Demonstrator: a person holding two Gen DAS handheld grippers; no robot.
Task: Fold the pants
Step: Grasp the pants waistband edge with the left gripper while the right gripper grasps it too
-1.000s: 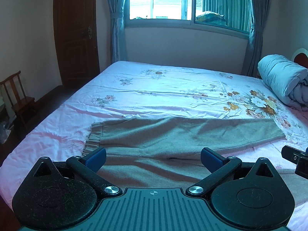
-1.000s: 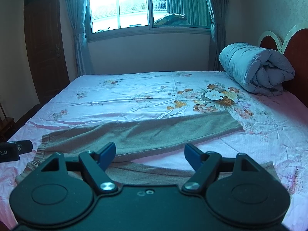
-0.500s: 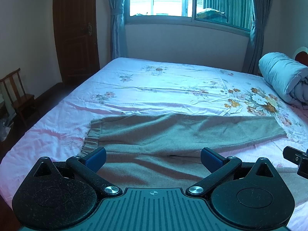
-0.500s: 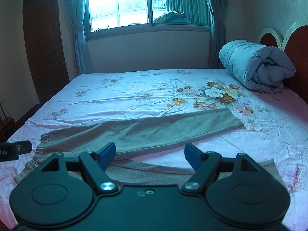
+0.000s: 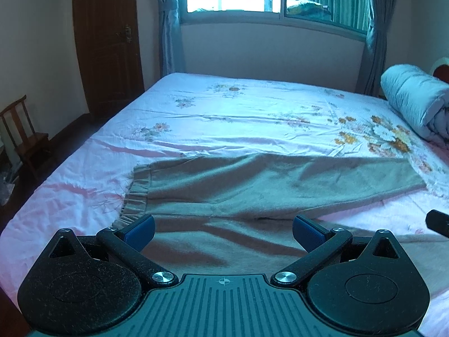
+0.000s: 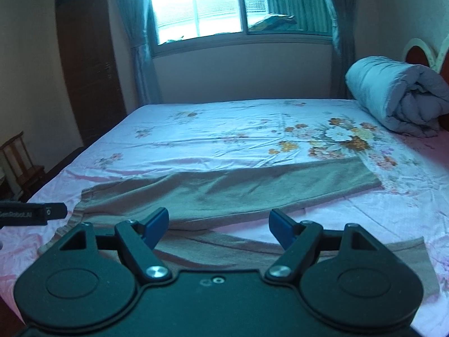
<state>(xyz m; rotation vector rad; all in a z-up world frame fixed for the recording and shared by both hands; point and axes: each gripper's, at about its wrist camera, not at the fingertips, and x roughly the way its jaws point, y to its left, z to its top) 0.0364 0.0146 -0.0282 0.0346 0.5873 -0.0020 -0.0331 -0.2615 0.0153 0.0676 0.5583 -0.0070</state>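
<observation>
Olive-grey fleece pants flat on the floral bed sheet, long axis left-right, waistband left; left hand-held gripper nearest the waistband, right hand-held gripper nearer the legs, both with fingers apart, empty.

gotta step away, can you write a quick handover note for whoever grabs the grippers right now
Left gripper: open, holding nothing, hovering over the waist end of the pants.
Right gripper: open, holding nothing, hovering over the near leg, toward the middle of the pants.
Pants: spread flat on the bed, elastic waistband to the left, both legs running right and splayed apart in a V. A rolled duvet sits by the headboard, apart from the pants.
Done: pants laid out; no fold visible yet.
Left: probably bring one leg onto the other, then fold lengthwise toward the waistband.
</observation>
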